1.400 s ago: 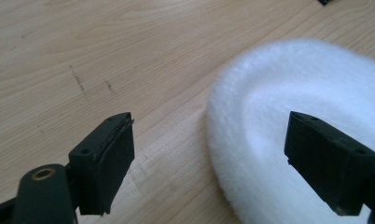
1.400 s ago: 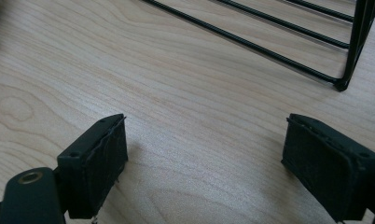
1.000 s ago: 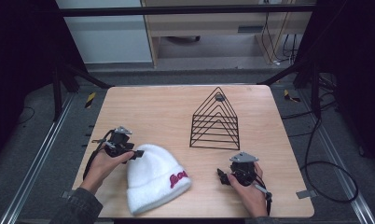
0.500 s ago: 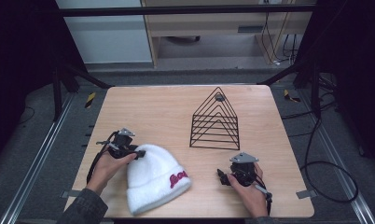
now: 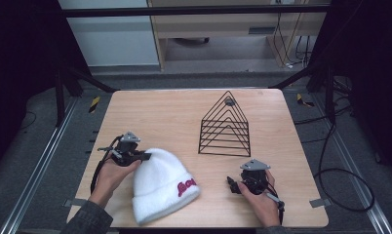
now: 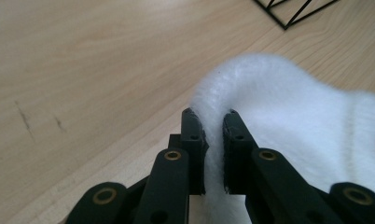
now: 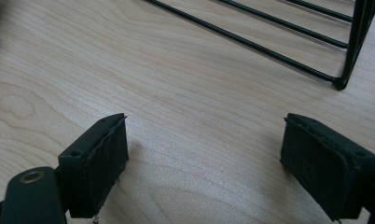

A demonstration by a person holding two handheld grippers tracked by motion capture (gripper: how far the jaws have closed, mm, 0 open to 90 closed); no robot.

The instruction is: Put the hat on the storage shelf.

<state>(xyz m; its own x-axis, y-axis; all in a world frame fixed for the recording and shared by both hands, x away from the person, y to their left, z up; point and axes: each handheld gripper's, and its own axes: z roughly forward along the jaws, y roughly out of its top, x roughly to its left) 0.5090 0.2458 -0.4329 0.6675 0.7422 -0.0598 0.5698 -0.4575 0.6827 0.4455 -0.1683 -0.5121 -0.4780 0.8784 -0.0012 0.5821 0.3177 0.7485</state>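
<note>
Left gripper: jaws drawn in narrow, clamped on a fold of the white knit hat; the fabric bulges up between and above the tips
Left gripper from above: at the hat's upper left edge, held by the person's left hand, near the table's left side
Right gripper: jaws spread wide, nothing between them, bare wood under the gap; the jaws sit low over the table, contact with it cannot be told
Right gripper from above: held by the right hand near the front right of the table, pointing left toward the hat but apart from it
Hat: lies flat at the front of the wooden table, between the two grippers; rounded crown toward the left gripper, cuff with red lettering toward the front right
Wire rack: black, triangle-shaped, standing upright right of centre, behind the right gripper and well apart from the hat; its lower bars and a corner foot show just ahead of the right jaws
Table between hat and rack: bare wood
Surroundings: dark floor with cables to the right of the table, metal rails along both sides, pale cabinets behind
</note>
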